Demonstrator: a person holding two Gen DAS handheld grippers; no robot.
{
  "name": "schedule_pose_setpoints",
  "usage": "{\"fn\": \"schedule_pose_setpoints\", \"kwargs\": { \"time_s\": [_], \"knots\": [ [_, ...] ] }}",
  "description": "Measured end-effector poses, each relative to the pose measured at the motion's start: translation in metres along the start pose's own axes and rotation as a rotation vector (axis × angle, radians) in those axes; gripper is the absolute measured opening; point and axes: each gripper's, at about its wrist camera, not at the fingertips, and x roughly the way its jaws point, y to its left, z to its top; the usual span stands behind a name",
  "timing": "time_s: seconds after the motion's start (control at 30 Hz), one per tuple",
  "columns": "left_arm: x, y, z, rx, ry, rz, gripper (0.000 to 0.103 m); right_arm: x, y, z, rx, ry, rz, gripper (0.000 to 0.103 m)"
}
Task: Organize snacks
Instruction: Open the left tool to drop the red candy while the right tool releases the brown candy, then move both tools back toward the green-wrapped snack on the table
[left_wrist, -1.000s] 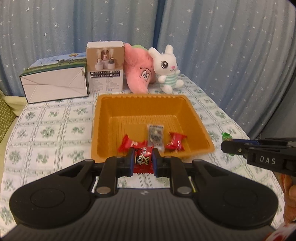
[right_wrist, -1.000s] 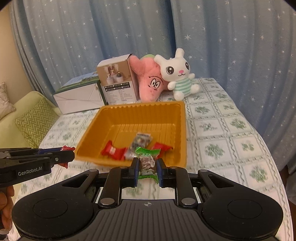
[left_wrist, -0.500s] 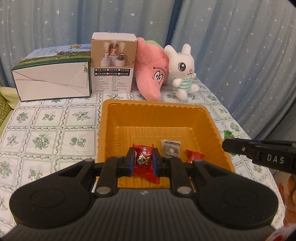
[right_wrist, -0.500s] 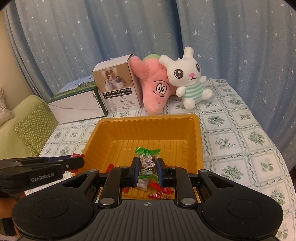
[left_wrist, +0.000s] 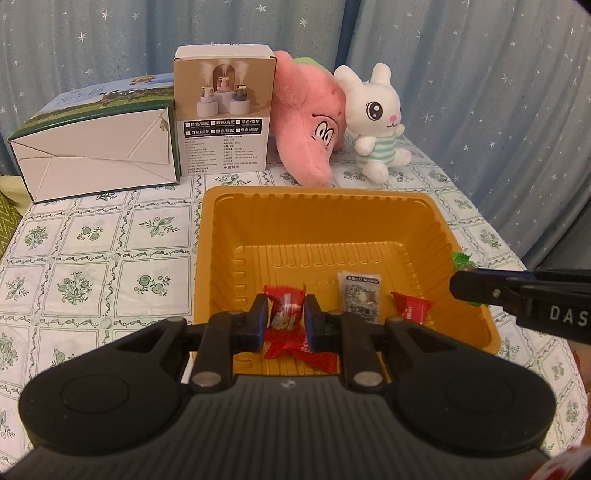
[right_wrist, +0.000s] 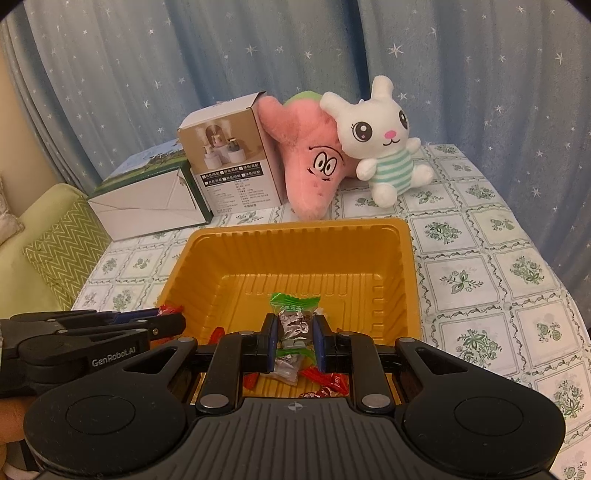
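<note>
Both candies up over the orange tray (left_wrist: 369, 195)!
Red candy (left_wrist: 285, 309) pinched in the left gripper (left_wrist: 285, 321), green candy (right_wrist: 294, 320) clamped in the right gripper (right_wrist: 294, 341); silver packet (left_wrist: 360, 297) and another red sweet (left_wrist: 410, 307) lie on the tray floor.

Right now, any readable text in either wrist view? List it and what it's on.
"DAS": right gripper body, cut off by the frame edge in the left wrist view.
"GenRobot.AI": left gripper body, in the right wrist view.
Humidifier box: Chinese option labels and spec lines, too small to read.
Grey snack packet in the orange tray: print blurred.
Red candy and green candy: wrapper print unreadable.
</note>
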Motion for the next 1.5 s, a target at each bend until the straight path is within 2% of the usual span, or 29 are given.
{"fn": "schedule_pose_setpoints", "kwargs": {
  "time_s": [0.03, 0.07, 0.5, 0.63, 0.73, 0.77, 0.83, 0.87, 0.9, 1.07, 1.13, 1.4, 1.5],
  "knots": [
    [0.000, 0.000, -0.001, -0.002, 0.002, 0.003, 0.032, 0.000, 0.000, 0.000, 0.000, 0.001, 0.000, 0.020],
    [0.000, 0.001, -0.001, -0.007, 0.001, -0.001, 0.034, 0.000, 0.000, -0.001, 0.000, 0.002, -0.001, 0.020],
    [-0.020, 0.008, -0.010, 0.011, -0.015, 0.022, 0.035, 0.002, 0.000, 0.005, 0.024, 0.015, 0.025, 0.020],
    [-0.026, 0.007, -0.013, 0.013, -0.024, 0.023, 0.038, 0.009, 0.002, 0.005, 0.031, 0.027, 0.022, 0.020],
    [-0.029, 0.008, -0.018, 0.012, -0.028, 0.028, 0.041, 0.015, -0.002, 0.005, 0.063, 0.029, 0.055, 0.021],
    [-0.031, 0.008, -0.020, 0.012, -0.029, 0.028, 0.042, 0.015, -0.004, 0.005, 0.074, 0.029, 0.061, 0.022],
    [-0.034, 0.009, -0.024, 0.009, -0.030, 0.030, 0.046, 0.012, -0.008, 0.004, 0.096, 0.018, 0.061, 0.033],
    [-0.037, 0.009, -0.027, 0.006, -0.032, 0.033, 0.047, 0.009, -0.010, 0.003, 0.107, 0.007, 0.062, 0.047],
    [-0.040, 0.009, -0.030, 0.002, -0.035, 0.033, 0.048, 0.006, -0.012, 0.002, 0.116, -0.002, 0.059, 0.053],
    [-0.058, 0.005, -0.049, -0.013, -0.040, 0.045, 0.055, -0.018, -0.022, -0.014, 0.150, -0.016, 0.050, 0.054],
    [-0.068, 0.001, -0.057, -0.018, -0.050, 0.047, 0.061, -0.029, -0.025, -0.025, 0.160, -0.012, 0.036, 0.054],
    [-0.115, -0.016, -0.093, -0.054, -0.059, 0.067, 0.073, -0.079, -0.022, -0.072, 0.161, 0.005, -0.005, 0.054],
    [-0.134, -0.022, -0.105, -0.070, -0.069, 0.071, 0.081, -0.101, -0.019, -0.086, 0.177, -0.001, -0.008, 0.054]
  ]
}}
